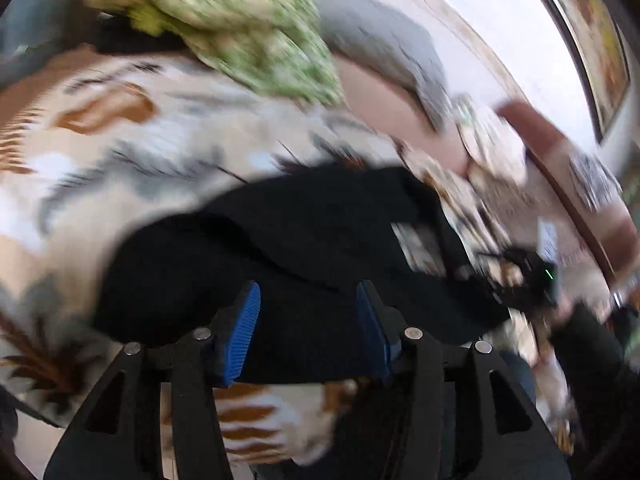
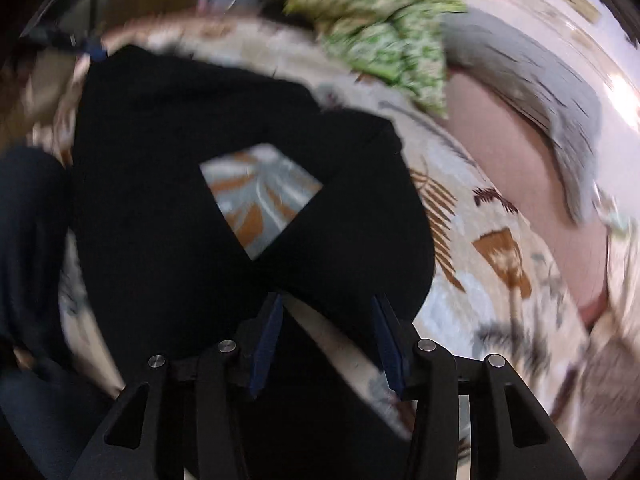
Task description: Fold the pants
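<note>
Black pants (image 1: 304, 232) lie spread on a bedspread (image 1: 132, 152) printed with brown and grey leaves. In the left wrist view my left gripper (image 1: 308, 324) hovers over the near part of the pants. Its blue pads (image 1: 242, 332) stand apart and press on nothing. In the right wrist view the pants (image 2: 160, 208) lie bent, with a patch of bedspread (image 2: 260, 196) showing through a gap between their parts. My right gripper (image 2: 328, 336) is open above a lower edge of the pants. Both views are blurred.
A crumpled green patterned cloth (image 1: 224, 20) lies at the far side of the bed, with a grey cloth (image 1: 384, 48) and a pink sheet (image 1: 384, 108) beside it. A brown wooden frame (image 1: 560, 152) runs along the right. A person's dark-clothed leg (image 2: 28, 240) is at the left.
</note>
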{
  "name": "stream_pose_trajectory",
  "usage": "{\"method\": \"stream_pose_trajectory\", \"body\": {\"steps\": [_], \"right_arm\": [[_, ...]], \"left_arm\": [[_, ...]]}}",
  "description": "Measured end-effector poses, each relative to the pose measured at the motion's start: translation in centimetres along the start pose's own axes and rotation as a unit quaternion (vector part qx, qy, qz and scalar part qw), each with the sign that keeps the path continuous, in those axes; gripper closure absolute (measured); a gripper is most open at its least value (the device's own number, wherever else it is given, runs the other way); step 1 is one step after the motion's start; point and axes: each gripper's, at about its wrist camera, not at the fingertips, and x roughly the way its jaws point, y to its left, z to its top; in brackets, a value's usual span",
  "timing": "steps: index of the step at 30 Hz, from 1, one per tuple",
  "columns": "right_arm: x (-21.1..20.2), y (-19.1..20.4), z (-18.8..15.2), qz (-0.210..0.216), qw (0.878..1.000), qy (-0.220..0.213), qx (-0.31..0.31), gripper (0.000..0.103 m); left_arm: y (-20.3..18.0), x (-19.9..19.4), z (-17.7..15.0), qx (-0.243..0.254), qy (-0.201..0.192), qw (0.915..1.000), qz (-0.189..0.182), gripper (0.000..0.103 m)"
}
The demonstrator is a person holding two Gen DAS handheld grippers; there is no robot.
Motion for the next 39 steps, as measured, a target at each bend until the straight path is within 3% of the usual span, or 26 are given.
{"method": "stream_pose_trajectory", "body": {"steps": [4,5,6,8,11,12,14,15,16,17,22,27,31,33,35,37,39], "right_arm": [[1.4,0.6,0.1,-0.029,0.998,0.019,-0.049,0.06],[1.8,1.1,0.4,-0.035,0.998,0.019,-0.055,0.066],[2.1,1.1,0.6,-0.034,0.998,0.021,-0.054,0.082],[2.1,0.6,1.0,-0.036,0.999,0.019,-0.027,0.103],[0.9,-1.6,1.7,-0.026,0.997,-0.02,0.072,0.102],[-0.1,-2.9,1.7,-0.014,0.991,-0.044,0.124,0.102],[-1.7,-4.8,1.5,0.011,0.978,-0.079,0.194,0.102],[-2.7,-5.7,1.2,0.026,0.968,-0.098,0.229,0.102],[-4.0,-6.9,0.7,0.043,0.954,-0.122,0.271,0.102],[-4.8,-7.4,0.5,0.053,0.946,-0.134,0.29,0.102],[-9.9,-9.8,-1.6,0.112,0.893,-0.217,0.377,0.102],[-13.3,-11.3,-3.5,0.163,0.843,-0.272,0.435,0.102],[-13.6,-11.8,-5.2,0.209,0.794,-0.298,0.486,0.102],[-14.0,-11.2,-5.3,0.217,0.789,-0.304,0.487,0.102],[-14.7,-10.5,-5.4,0.226,0.784,-0.314,0.485,0.102],[-15.6,-9.7,-5.3,0.235,0.779,-0.328,0.481,0.102],[-16.6,-8.9,-5.0,0.245,0.771,-0.341,0.478,0.102]], "left_arm": [[-1.1,2.6,0.2,0.005,0.041,0.9991,-0.012,0.055],[-1.5,3.1,0.3,0.004,0.052,0.9983,-0.025,0.055],[-2.0,3.9,0.2,0.008,0.065,0.9973,-0.035,0.055],[-2.7,4.8,0.1,0.017,0.072,0.997,-0.024,0.055],[-3.4,6.4,0.5,0.018,0.08,0.9962,-0.031,0.055],[-3.5,6.8,0.6,0.015,0.083,0.9958,-0.035,0.055],[-3.4,7.8,1.0,0.002,0.085,0.9959,-0.029,0.056],[-3.1,8.1,1.2,-0.011,0.083,0.9962,-0.026,0.062],[-2.7,8.3,1.4,-0.024,0.074,0.9968,-0.014,0.088],[-2.1,8.2,1.7,-0.045,0.068,0.9967,0.0,0.099],[0.5,5.3,3.8,-0.109,-0.02,0.9938,0.002,0.099],[4.7,2.1,8.8,-0.155,-0.132,0.9784,0.037,0.099],[9.0,3.1,11.4,-0.21,-0.125,0.9672,0.069,0.095],[9.3,2.6,11.3,-0.213,-0.131,0.9636,0.093,0.094],[8.6,1.6,10.4,-0.201,-0.152,0.9632,0.092,0.092],[6.9,1.0,9.4,-0.177,-0.169,0.9668,0.073,0.083],[5.1,0.8,8.5,-0.148,-0.177,0.9726,0.03,0.077]]}}
